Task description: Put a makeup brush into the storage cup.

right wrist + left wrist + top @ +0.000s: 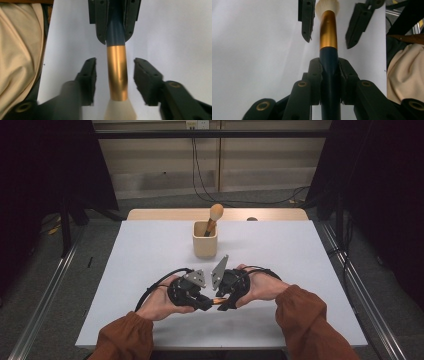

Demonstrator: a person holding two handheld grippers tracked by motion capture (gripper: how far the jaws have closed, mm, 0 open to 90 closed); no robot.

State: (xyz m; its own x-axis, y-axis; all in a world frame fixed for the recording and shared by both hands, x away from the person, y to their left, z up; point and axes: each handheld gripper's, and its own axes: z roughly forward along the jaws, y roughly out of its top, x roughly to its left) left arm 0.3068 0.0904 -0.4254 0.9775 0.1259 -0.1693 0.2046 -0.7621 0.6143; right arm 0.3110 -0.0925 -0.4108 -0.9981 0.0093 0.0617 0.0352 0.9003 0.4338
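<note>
High view: two hands met near the front middle of the white tabletop (150, 245), each with a black gripper.
Left gripper (202, 302): it was squeezed tight on the dark blue handle of a makeup brush (216, 300). In the left gripper view the gripper (329, 72) pressed the handle from both sides.
Right gripper (223, 301): it sat at the gold part of the same brush. In the right gripper view the gripper (115, 80) stood partly open, with a gap on each side of the gold part. It did not touch the brush.
Makeup brush: it lay between the two grippers, just over the tabletop. Its handle was dark blue, then came a gold band, then pale soft bristles. In the left gripper view the brush (328, 37) pointed away, toward the right gripper. In the right gripper view the bristles of the brush (117, 72) were at the near end.
Wooden cup (205, 240): it stood farther back on the tabletop, well apart from the hands.
Second brush (214, 217): it stood tilted in the wooden cup, with its round fluffy end up.
Sleeves (125, 337): both were rust brown.
</note>
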